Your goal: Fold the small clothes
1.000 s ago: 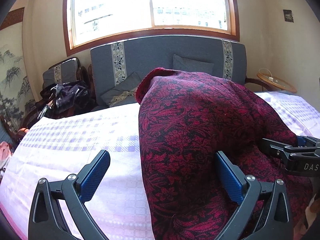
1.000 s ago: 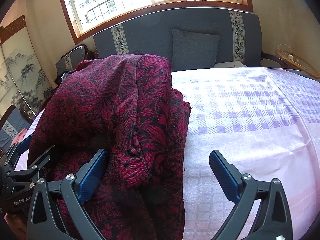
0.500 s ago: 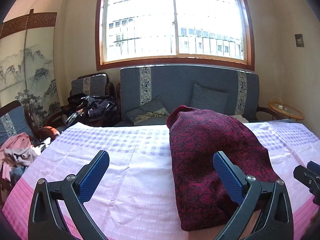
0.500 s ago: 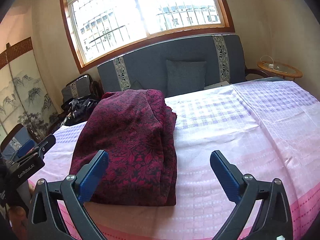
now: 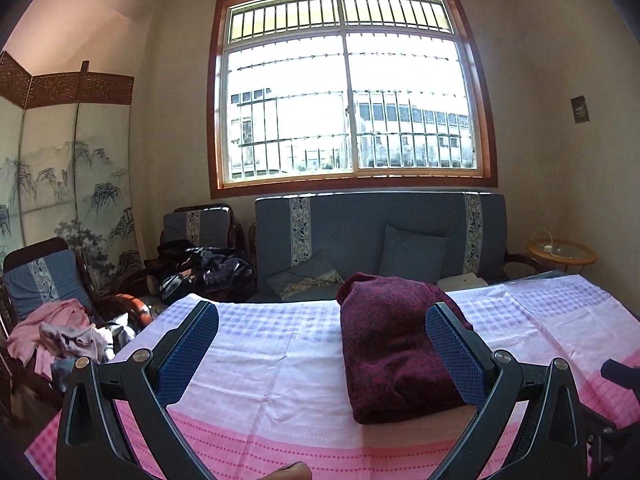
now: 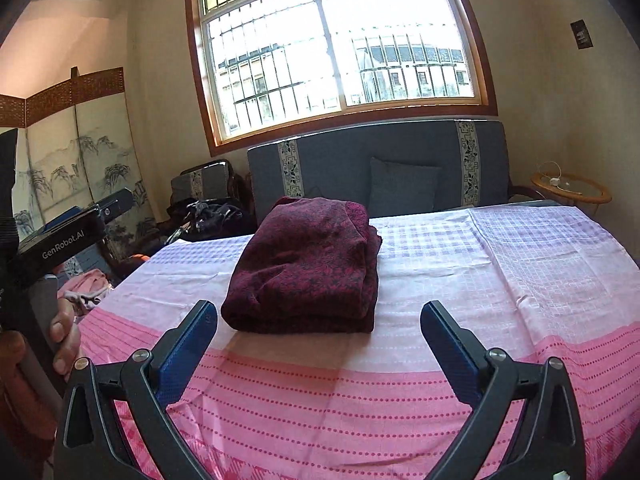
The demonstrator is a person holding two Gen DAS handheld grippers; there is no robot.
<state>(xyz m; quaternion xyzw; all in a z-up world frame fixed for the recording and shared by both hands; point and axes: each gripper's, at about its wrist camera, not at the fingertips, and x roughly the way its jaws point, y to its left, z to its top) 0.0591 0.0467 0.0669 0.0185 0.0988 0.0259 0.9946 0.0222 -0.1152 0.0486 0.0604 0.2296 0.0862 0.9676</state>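
1. Starting nearest the cameras: the left gripper (image 5: 320,354) and the right gripper (image 6: 318,354) both hang with their blue-padded fingers spread wide, nothing between them, above the near edge of the bench (image 6: 360,400), which is covered by a pink-and-lilac woven cloth (image 5: 260,360).
2. A hand (image 6: 60,336) wraps the left gripper's handle at the left edge of the right wrist view; the rest of the person is cut off.
3. Beyond the fingers lies the folded maroon garment (image 6: 308,264), a thick stack with a dark floral knit pattern, resting flat on the cloth near the front middle of the bench, clear of both grippers.
4. It looks soft, limp and fairly bulky. I judge it light but floppy, likely to sag or unfold if lifted by one layer. The rough knit should not slip in padded fingers.
5. The best hold, I think, is the rounded folded edge facing the cameras, pinching all layers together, one gripper at each near corner.
6. What kind of garment it is, and how many layers it has, cannot be told; its far side is hidden.
7. Farther off, a pink clothes pile (image 5: 60,332) lies on an armchair at the left, and dark clothing (image 5: 200,268) sits beside a grey-blue sofa (image 5: 380,224) under the window; details there are hard to make out.
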